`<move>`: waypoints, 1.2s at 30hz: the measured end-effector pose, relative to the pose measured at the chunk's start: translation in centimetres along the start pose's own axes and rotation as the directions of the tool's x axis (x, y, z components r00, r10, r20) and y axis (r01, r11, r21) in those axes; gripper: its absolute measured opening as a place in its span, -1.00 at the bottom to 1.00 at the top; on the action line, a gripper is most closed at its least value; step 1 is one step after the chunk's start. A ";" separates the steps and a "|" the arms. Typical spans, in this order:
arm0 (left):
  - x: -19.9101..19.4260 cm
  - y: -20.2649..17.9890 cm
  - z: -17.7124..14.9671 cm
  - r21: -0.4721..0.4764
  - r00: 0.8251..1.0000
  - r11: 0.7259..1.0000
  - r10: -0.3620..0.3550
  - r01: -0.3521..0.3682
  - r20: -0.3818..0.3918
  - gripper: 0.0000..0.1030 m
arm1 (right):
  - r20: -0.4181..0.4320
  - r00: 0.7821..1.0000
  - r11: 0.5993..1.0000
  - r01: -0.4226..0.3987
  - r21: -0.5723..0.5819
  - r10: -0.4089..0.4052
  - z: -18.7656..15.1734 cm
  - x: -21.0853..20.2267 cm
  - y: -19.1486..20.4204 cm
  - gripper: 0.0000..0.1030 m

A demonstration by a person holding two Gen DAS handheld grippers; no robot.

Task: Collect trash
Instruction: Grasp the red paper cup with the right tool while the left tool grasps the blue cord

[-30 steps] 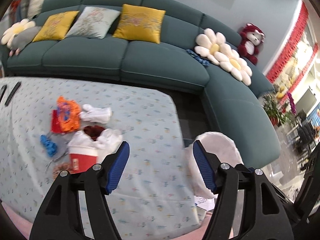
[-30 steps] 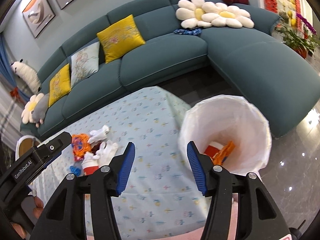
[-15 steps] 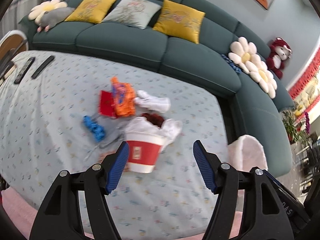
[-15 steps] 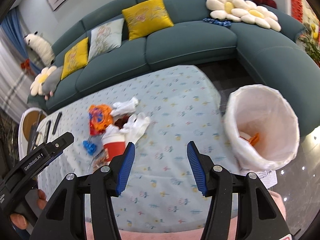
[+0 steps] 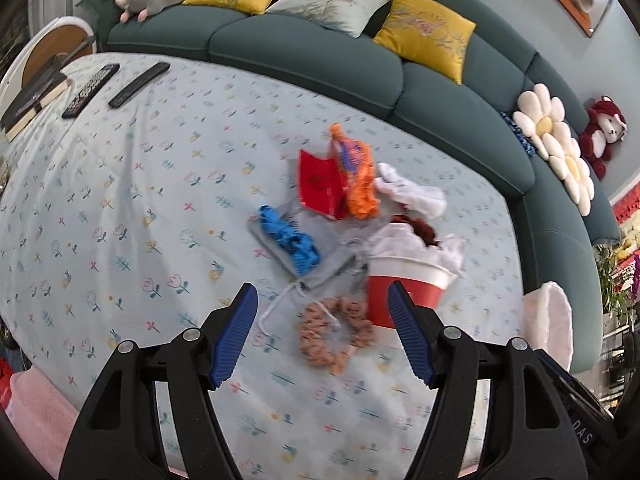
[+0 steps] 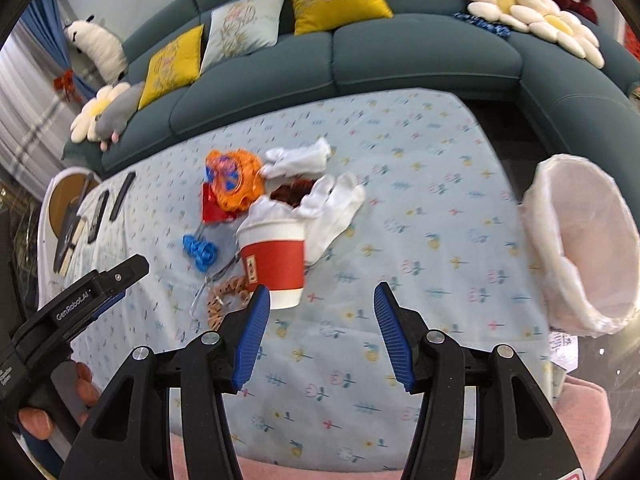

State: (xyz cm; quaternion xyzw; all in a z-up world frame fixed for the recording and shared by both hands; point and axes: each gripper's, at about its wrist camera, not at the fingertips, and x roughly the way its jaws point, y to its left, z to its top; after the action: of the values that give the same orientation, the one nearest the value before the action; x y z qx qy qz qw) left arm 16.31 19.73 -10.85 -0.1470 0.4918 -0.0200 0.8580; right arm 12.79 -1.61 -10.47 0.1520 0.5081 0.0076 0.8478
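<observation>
Trash lies in a loose heap on the flower-print tablecloth (image 5: 120,200), at the centre of the left wrist view and left of centre in the right wrist view. Its largest piece is a red paper cup (image 6: 274,258) with a white rim, stuffed with white tissue and something dark red. Around the cup lie an orange snack wrapper (image 5: 356,176), a red card (image 5: 318,180), crumpled white tissues (image 6: 300,158), a twisted blue piece (image 5: 290,240) on a grey pouch, and a tan scrunchie (image 5: 334,334) with a thin white string just beside it. The left gripper (image 5: 322,334) hangs above the scrunchie with its tongs spread wide and nothing between them; the cup stands behind its right-hand pad in the picture. The right gripper (image 6: 322,328) is likewise wide open and empty, over bare cloth in the lower middle of its view, with the cup at its left-hand pad. The bin (image 6: 580,240), lined with a white bag, stands off the table's edge at the right of the right wrist view. Two remote controls (image 5: 112,86) lie well apart at the upper left. Judging from this, the next grasp is likely the cup or the scrunchie. A sideways nudge from a pad could tip the cup and spill its stuffing, and closing low on the scrunchie may pinch the cloth or snag the string and drag neighbouring pieces.
</observation>
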 end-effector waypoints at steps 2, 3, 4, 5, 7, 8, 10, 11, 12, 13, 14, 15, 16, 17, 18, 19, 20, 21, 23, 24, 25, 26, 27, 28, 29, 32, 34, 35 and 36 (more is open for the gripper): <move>1.0 0.6 0.4 -0.006 1.000 1.000 0.003 -0.003 -0.013 0.24 | -0.018 1.000 1.000 -0.012 0.007 0.012 0.0 1.2 0.6 0.16; 1.6 1.0 0.6 -0.008 1.000 1.000 0.006 -0.006 -0.020 0.24 | -0.028 0.999 1.000 -0.014 0.010 0.015 0.1 1.8 0.8 0.16; 2.3 1.3 0.8 -0.009 1.000 1.000 0.009 -0.009 -0.026 0.24 | -0.042 0.999 1.000 -0.017 0.015 0.017 0.2 2.7 1.0 0.16; 2.8 1.6 1.1 -0.010 0.999 1.000 0.012 -0.013 -0.032 0.24 | -0.054 0.998 1.000 -0.018 0.017 0.019 0.3 3.4 1.3 0.16; 3.9 1.9 1.5 -0.013 0.999 1.000 0.014 -0.015 -0.047 0.24 | -0.074 0.997 1.000 -0.015 0.019 0.016 0.4 4.7 1.8 0.16; 4.3 2.0 1.7 -0.014 0.998 1.000 0.015 -0.015 -0.053 0.24 | -0.082 0.996 1.000 -0.014 0.020 0.015 0.5 5.4 2.0 0.17; 5.6 2.2 2.1 -0.019 0.998 1.000 0.014 -0.016 -0.069 0.24 | -0.097 0.995 1.000 -0.015 0.022 0.017 0.8 6.6 2.5 0.20; 6.0 2.3 2.3 -0.021 0.997 1.000 0.012 -0.014 -0.074 0.24 | -0.101 0.995 1.000 -0.015 0.022 0.017 0.9 7.0 2.6 0.23; 6.5 2.3 2.5 -0.026 0.997 1.000 0.008 -0.011 -0.081 0.24 | -0.106 0.994 1.000 -0.015 0.022 0.017 1.0 7.5 2.9 0.25; 7.1 2.4 2.7 -0.029 0.996 1.000 0.005 -0.008 -0.089 0.23 | -0.113 0.993 1.000 -0.016 0.022 0.019 1.1 8.0 3.2 0.25; 7.6 2.3 2.9 -0.031 0.995 1.000 0.003 -0.006 -0.095 0.23 | -0.118 0.993 1.000 -0.016 0.022 0.018 1.1 8.5 3.4 0.26; 8.0 2.3 3.1 -0.033 0.995 0.999 -0.002 -0.002 -0.101 0.20 | -0.123 0.992 1.000 -0.014 0.021 0.016 1.2 9.0 3.6 0.27; 8.4 2.3 3.2 -0.035 0.994 0.999 -0.006 0.003 -0.107 0.18 | -0.129 0.992 1.000 -0.011 0.020 0.013 1.3 9.6 3.8 0.27; 8.8 2.3 3.3 -0.037 0.993 0.999 -0.009 0.005 -0.114 0.16 | -0.134 0.991 1.000 -0.008 0.021 0.010 1.4 10.0 3.9 0.28; 9.3 2.3 3.5 -0.039 0.993 0.999 -0.012 0.007 -0.120 0.09 | -0.140 0.990 1.000 -0.005 0.024 0.008 1.5 10.6 4.0 0.28; 9.6 2.3 3.6 -0.039 0.992 0.999 -0.016 0.011 -0.125 0.02 | -0.144 0.990 1.000 -0.003 0.028 0.007 1.5 10.9 4.1 0.28; 9.9 2.3 3.6 -0.041 0.991 0.999 -0.019 0.014 -0.132 -0.02 | -0.149 0.989 0.999 -0.002 0.032 0.007 1.5 11.3 4.1 0.28; 10.2 2.3 3.7 -0.042 0.990 0.999 -0.025 0.019 -0.137 -0.13 | -0.155 0.988 0.999 -0.003 0.036 0.009 1.5 11.6 4.2 0.28; 10.8 2.3 3.7 -0.037 0.988 0.999 -0.038 0.033 -0.148 -0.36 | -0.165 0.986 0.999 -0.003 0.042 0.010 1.5 12.2 4.3 0.28; 11.0 2.3 3.8 -0.034 0.988 0.999 -0.041 0.036 -0.152 -0.51 | -0.167 0.986 0.999 -0.003 0.041 0.010 1.4 12.4 4.3 0.28; 11.2 2.4 3.7 -0.033 0.987 0.999 -0.047 0.043 -0.156 -0.65 | -0.169 0.985 0.999 -0.005 0.038 0.011 1.4 12.6 4.4 0.28; 11.3 2.3 3.7 -0.031 0.986 0.998 -0.052 0.047 -0.159 -0.72 | -0.171 0.985 0.999 -0.005 0.035 0.011 1.3 12.7 4.5 0.28; 11.3 2.5 3.6 -0.031 0.986 0.998 -0.053 0.049 -0.160 -0.74 | -0.175 0.985 0.999 -0.005 0.032 0.010 1.2 12.8 4.5 0.27; 11.2 2.6 3.6 -0.030 0.986 0.998 -0.054 0.050 -0.156 -0.79 | -0.175 0.985 1.000 -0.006 0.028 0.011 1.2 12.9 4.5 0.20; 11.2 2.6 3.6 -0.029 0.987 0.998 -0.054 0.050 -0.153 -0.80 | -0.173 0.985 1.000 -0.009 0.022 0.013 1.1 12.9 4.5 0.20; 10.4 2.9 3.5 -0.034 0.989 0.998 -0.057 0.053 -0.138 -0.83 | -0.162 0.987 1.000 -0.019 0.016 0.021 0.9 12.3 4.4 0.19; 9.6 2.9 3.4 -0.037 0.990 0.998 -0.056 0.052 -0.127 -0.83 | -0.154 0.988 0.999 -0.027 0.025 0.030 0.9 11.8 4.2 0.18; 9.2 2.9 3.5 -0.038 0.991 0.998 -0.056 0.051 -0.122 -0.83 | -0.148 0.988 0.999 -0.033 0.033 0.037 0.9 11.5 4.0 0.18; 8.7 2.7 3.4 -0.038 0.992 0.998 -0.056 0.052 -0.115 -0.83 | -0.143 0.989 0.999 -0.036 0.039 0.041 0.9 11.1 3.9 0.18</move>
State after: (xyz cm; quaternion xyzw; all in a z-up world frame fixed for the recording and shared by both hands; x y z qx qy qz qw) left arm 23.41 21.56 -17.29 -0.1737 0.5368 -0.0433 0.8245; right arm 19.51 3.70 -18.63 0.1762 0.5647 0.0258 0.8058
